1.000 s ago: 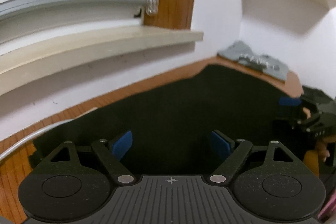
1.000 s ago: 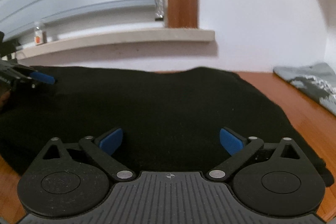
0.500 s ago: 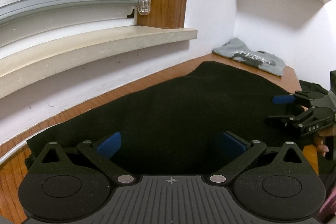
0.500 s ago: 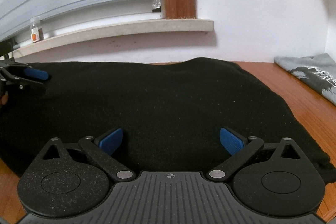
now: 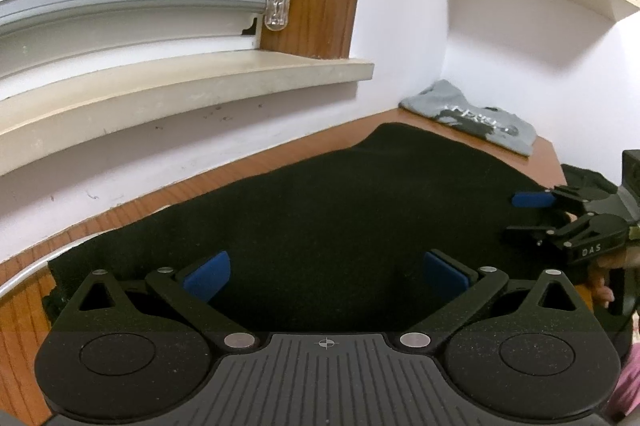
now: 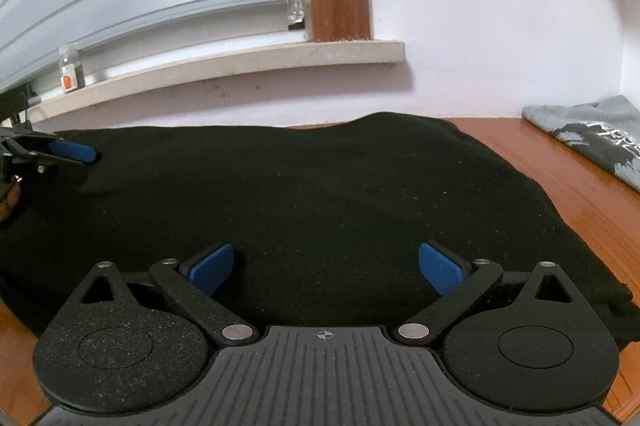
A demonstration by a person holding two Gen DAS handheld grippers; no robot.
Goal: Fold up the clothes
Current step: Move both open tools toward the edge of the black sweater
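You hold the left gripper point(image 5: 326, 276) and right gripper point(image 6: 326, 266) wide open and empty over the black garment point(image 6: 320, 194), spread flat along the desk point(image 6: 560, 162)'s back edge, seemingly ready for a fold.

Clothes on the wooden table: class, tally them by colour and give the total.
Black: 1, the black garment spread flat.
Grey: 1, the grey printed T-shirt folded near the corner.
Total: 2

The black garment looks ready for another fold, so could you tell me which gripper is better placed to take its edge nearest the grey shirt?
Probably the right gripper: the black garment ends toward the grey shirt on its side. The left gripper hovers open over the opposite end.
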